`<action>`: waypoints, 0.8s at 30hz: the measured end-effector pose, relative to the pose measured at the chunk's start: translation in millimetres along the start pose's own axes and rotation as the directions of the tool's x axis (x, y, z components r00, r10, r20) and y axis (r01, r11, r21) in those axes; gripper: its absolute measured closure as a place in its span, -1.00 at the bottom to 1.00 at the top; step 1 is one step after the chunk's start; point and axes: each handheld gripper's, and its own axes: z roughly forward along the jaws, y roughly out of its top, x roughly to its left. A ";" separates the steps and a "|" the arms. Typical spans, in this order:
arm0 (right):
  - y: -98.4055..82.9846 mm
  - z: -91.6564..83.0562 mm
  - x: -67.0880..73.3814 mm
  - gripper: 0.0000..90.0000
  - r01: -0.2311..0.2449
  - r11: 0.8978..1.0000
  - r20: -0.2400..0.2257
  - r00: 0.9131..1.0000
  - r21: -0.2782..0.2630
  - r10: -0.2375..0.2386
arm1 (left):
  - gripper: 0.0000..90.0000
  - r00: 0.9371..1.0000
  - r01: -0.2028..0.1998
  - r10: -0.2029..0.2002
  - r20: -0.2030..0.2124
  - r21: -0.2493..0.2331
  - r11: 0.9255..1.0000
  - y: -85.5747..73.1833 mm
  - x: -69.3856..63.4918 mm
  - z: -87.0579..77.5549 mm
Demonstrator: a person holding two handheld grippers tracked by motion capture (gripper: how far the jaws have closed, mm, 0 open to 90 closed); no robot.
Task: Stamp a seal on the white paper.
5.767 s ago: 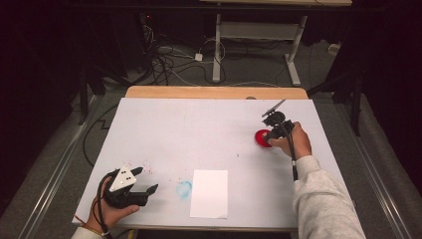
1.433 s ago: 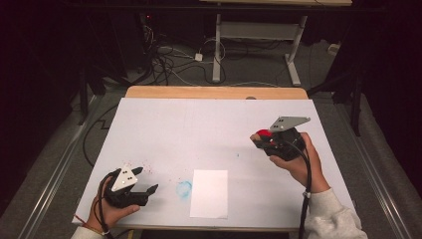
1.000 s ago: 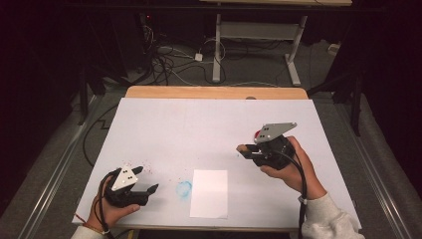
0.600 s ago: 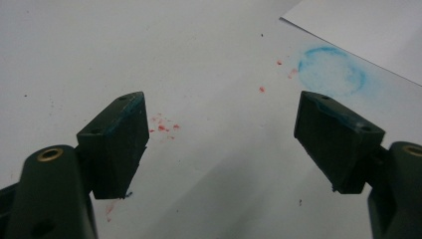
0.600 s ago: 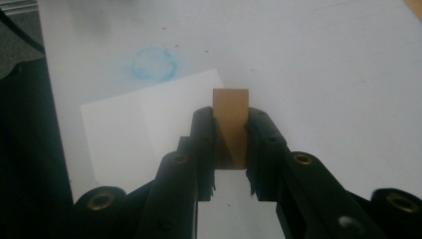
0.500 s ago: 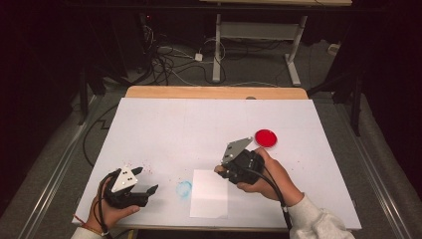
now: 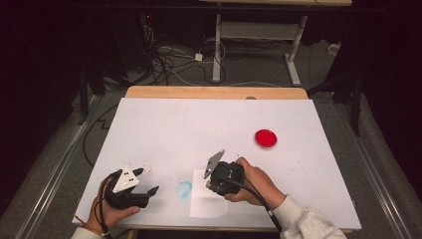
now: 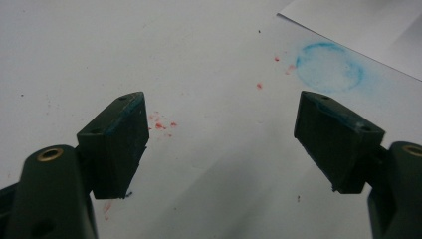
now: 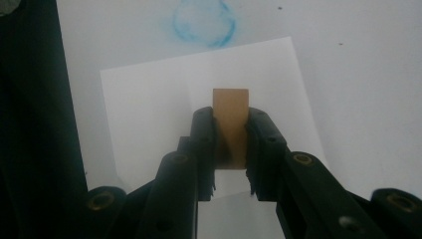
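Two tongs are at work on our white table [image 7: 164, 129], and each has its own job. Our right tongs [image 9: 231, 149] are pinching a small tan block [image 9: 230, 117], which looks like a wooden stamp; the jaws grip it from both sides with its end standing out past the tips. We hold it straight over the sheet of white paper [image 9: 144, 114] that lies near the front edge of the table, so the block points down at the paper's middle. In the high view the right tongs [image 7: 211, 183] sit right above that paper [image 7: 209, 206], and we cannot tell whether the block already touches it.

Our left tongs [image 8: 221, 134] rest low near the front left corner with their jaws spread wide and nothing between them; they seem parked there, ready to steady the sheet if it slides. Blue smears on their pads match the faint blue ring [image 8: 329, 67] printed on the table just beside the paper's corner.

Farther back on the right lies a round red pad [image 7: 265, 138], well apart from the paper, probably the ink source. Red specks [image 8: 161, 124] dot the table near the left tongs.

We judge the next move to be a firm, level press onto the sheet.
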 end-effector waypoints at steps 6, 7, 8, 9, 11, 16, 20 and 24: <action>3.1 14.0 4.2 0.68 0.015 0.998 -0.029 0.999 0.063 -0.013 | -0.53 1.000 0.001 -0.001 0.003 0.006 1.000 -0.2 -0.1 0.3; 3.0 15.5 4.4 0.68 0.014 0.998 -0.033 0.999 0.068 -0.012 | -0.53 1.000 0.000 0.000 0.001 0.007 1.000 -0.2 -0.1 0.3; 2.9 17.2 4.6 0.68 0.015 0.997 -0.037 0.999 0.070 -0.013 | -0.53 1.000 0.001 -0.001 0.003 0.005 1.000 -0.4 0.0 0.1; 2.9 19.0 4.0 0.68 0.025 0.997 -0.042 0.999 0.068 -0.023 | -0.53 1.000 0.002 -0.002 0.004 0.004 1.000 -0.5 0.0 0.0; 2.9 20.9 4.6 0.68 0.020 0.997 -0.041 0.999 0.078 -0.017 | -0.53 1.000 0.003 -0.003 0.004 0.003 1.000 -0.8 0.1 0.0; 5.1 24.1 5.5 0.68 0.028 0.993 -0.043 0.999 0.112 -0.023 | -0.53 1.000 0.001 -0.001 0.003 0.004 1.000 -0.7 0.1 -0.2; 7.0 30.7 4.8 0.68 0.038 0.987 -0.029 0.999 0.154 -0.034 | -0.53 1.000 -0.001 0.001 0.008 0.003 1.000 -0.3 -0.3 -0.1; 8.5 35.4 5.1 0.68 0.043 0.985 -0.030 0.999 0.167 -0.039 | -0.53 1.000 -0.001 0.001 0.006 0.003 1.000 -0.1 -0.5 0.0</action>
